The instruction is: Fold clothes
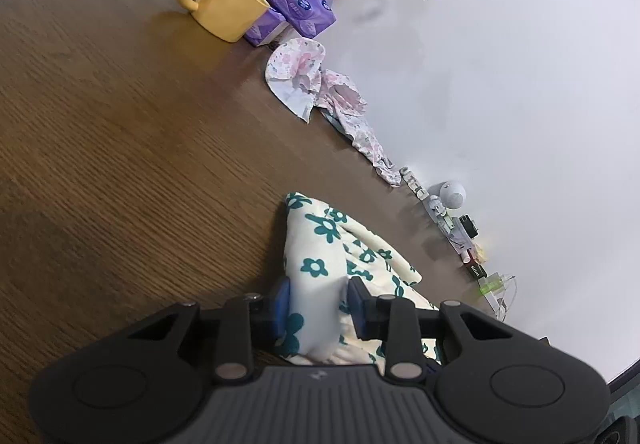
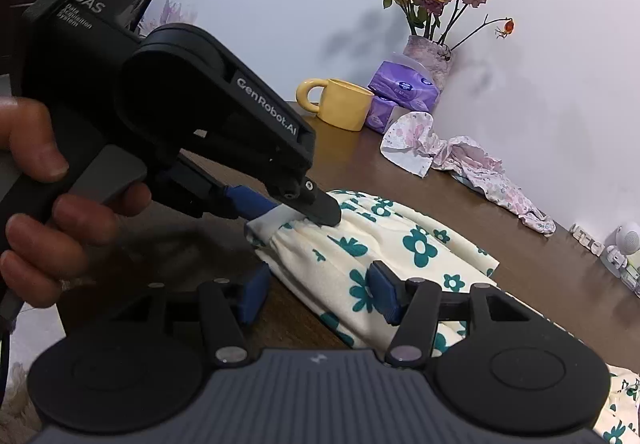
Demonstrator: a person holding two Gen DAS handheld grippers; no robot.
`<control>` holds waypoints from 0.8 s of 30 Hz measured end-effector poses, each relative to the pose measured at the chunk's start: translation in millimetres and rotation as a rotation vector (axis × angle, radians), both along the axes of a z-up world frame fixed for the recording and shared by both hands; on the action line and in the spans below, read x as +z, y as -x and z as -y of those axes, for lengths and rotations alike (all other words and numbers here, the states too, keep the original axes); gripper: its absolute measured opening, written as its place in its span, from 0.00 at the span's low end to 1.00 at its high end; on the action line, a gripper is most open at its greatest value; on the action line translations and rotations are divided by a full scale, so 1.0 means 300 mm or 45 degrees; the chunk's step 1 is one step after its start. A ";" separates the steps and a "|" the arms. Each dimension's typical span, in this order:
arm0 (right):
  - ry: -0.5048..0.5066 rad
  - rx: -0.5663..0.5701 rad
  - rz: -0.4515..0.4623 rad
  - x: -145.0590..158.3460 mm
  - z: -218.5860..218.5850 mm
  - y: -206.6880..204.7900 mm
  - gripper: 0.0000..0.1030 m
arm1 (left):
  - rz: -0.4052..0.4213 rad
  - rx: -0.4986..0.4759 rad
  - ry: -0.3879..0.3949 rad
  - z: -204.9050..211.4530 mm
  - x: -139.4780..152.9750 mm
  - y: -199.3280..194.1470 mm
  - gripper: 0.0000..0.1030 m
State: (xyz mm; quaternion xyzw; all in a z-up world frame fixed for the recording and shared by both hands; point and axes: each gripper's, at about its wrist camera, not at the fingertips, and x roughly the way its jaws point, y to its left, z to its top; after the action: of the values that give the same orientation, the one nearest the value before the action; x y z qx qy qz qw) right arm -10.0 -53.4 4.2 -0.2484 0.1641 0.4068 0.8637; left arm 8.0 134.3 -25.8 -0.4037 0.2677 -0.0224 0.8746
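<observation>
The near end of the cream garment with teal flowers is being hidden under the left gripper's body in the left wrist view, and in the right wrist view its lower stretch is running out of sight beneath the right gripper's housing, reappearing as a scrap at the bottom right corner. What kind of garment it is cannot be made out. The small objects lined up along the wall at the far right are too tiny and warped to identify.

The garment is lying on the brown wooden table, bunched into a long folded strip. In the right wrist view its long axis is running from the gathered end at centre left down toward the lower right.

The left gripper is clenching the gathered end of the garment, fabric pinched between its blue pads; a hand is wrapping its handle. The right gripper is standing released, jaws apart astride the strip's edge; whether either pad touches the cloth cannot be told.

Behind, a pink floral garment is lying crumpled against the wall, near a yellow mug, purple tissue packs and a vase of dried roses.
</observation>
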 end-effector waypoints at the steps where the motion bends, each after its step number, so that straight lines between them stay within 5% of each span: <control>1: 0.002 -0.006 0.001 -0.001 -0.002 -0.001 0.54 | 0.003 -0.002 -0.002 0.000 -0.001 0.001 0.28; 24: 0.005 -0.067 -0.033 -0.006 -0.020 -0.024 0.56 | 0.109 -0.046 -0.134 0.018 -0.024 0.018 0.28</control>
State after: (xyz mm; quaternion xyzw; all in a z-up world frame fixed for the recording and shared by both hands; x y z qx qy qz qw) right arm -2.7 -47.4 2.5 -0.2406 0.1825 0.3866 0.8714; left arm 2.7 128.8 -33.0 -0.3510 0.2381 -0.0411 0.9047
